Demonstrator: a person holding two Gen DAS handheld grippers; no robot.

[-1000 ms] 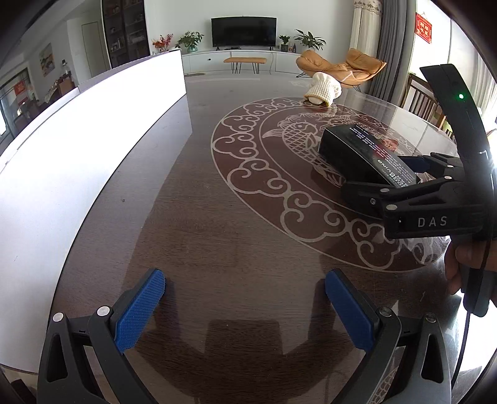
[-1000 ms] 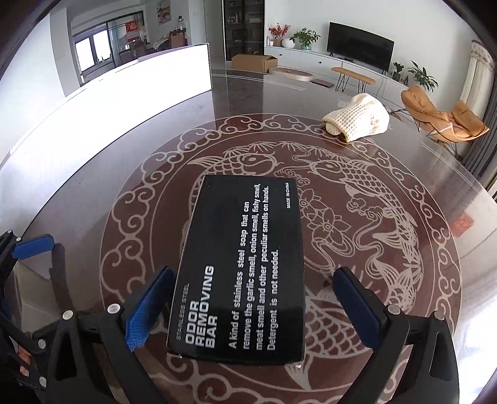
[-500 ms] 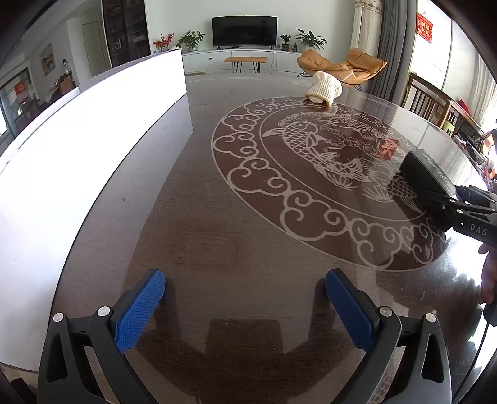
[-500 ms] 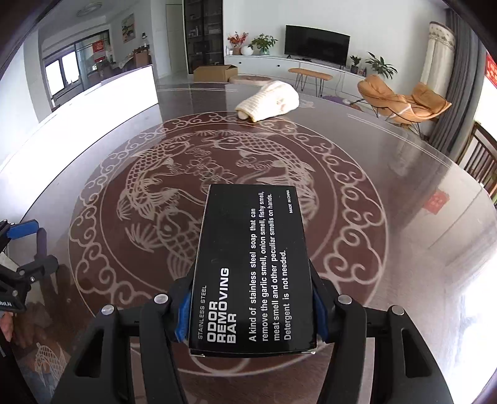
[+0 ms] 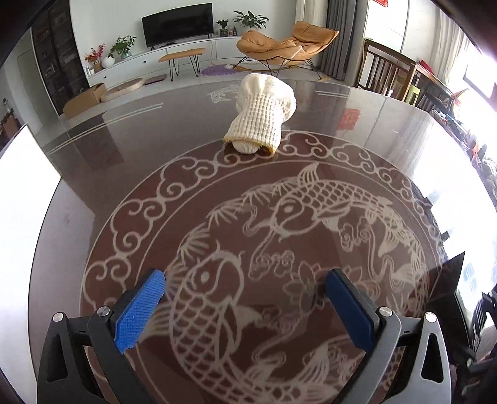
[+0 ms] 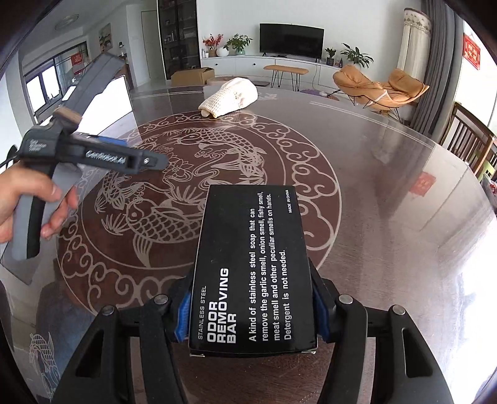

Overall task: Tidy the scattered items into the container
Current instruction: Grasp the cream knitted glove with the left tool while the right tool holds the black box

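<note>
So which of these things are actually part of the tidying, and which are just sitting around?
Part of the job:
- black odor removing bar box, clamped in the right claw
- cream knitted cloth on the table
- left claw, open, nothing in it

Just around:
- orange lounge chair
- television
- cardboard box

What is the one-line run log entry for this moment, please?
right gripper: shut on odor removing bar box | left gripper: open, empty | knitted cloth: on table
</note>
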